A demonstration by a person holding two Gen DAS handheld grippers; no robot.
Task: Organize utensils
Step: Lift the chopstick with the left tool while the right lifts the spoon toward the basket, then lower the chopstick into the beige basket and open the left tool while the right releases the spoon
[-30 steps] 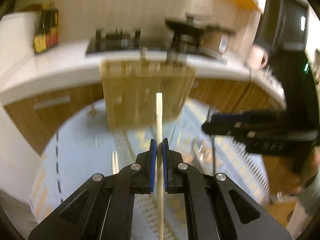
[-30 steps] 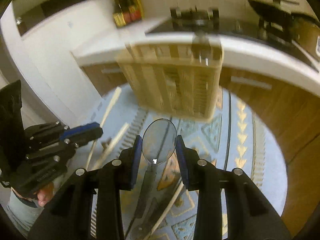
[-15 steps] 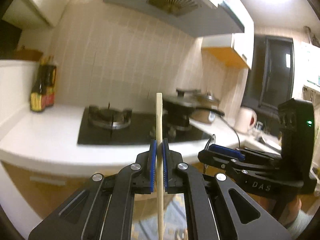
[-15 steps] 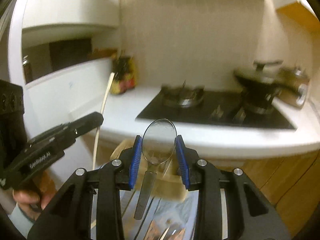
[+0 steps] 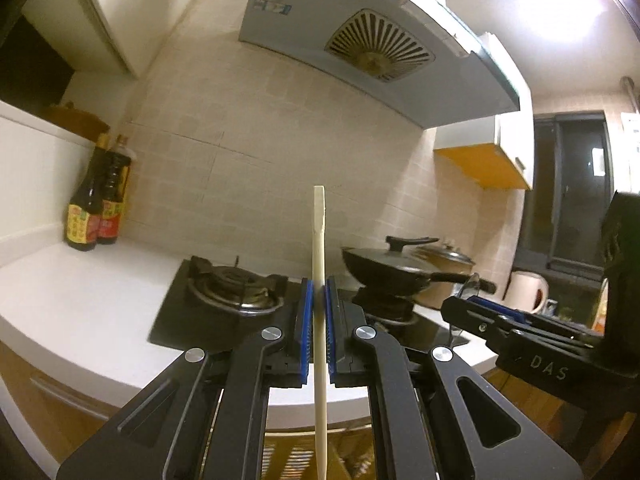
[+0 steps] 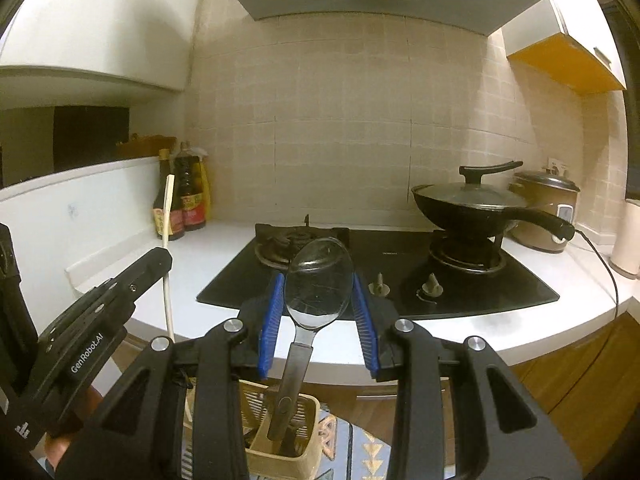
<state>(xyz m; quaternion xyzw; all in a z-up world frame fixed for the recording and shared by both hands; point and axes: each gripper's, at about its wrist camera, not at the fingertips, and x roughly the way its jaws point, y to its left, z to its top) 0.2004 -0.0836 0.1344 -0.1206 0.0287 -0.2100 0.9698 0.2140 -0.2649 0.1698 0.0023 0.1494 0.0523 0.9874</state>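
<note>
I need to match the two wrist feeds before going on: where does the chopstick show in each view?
Left wrist: the chopstick stands upright at centre, clamped between the left gripper pads.
Right wrist: the same chopstick is at the left edge, rising from the left gripper, in front of the sauce bottles.
Shared landmark: the black pan on the stove.

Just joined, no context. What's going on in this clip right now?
A person is holding a handheld gripper in each hand in front of a kitchen counter. The left gripper has its jaws shut on a single pale chopstick, held upright. The right gripper is clamped on the bowl of a metal spoon, handle hanging down. Below it sits a beige slotted utensil basket with utensils already in it. Neither item is stowed yet.
</note>
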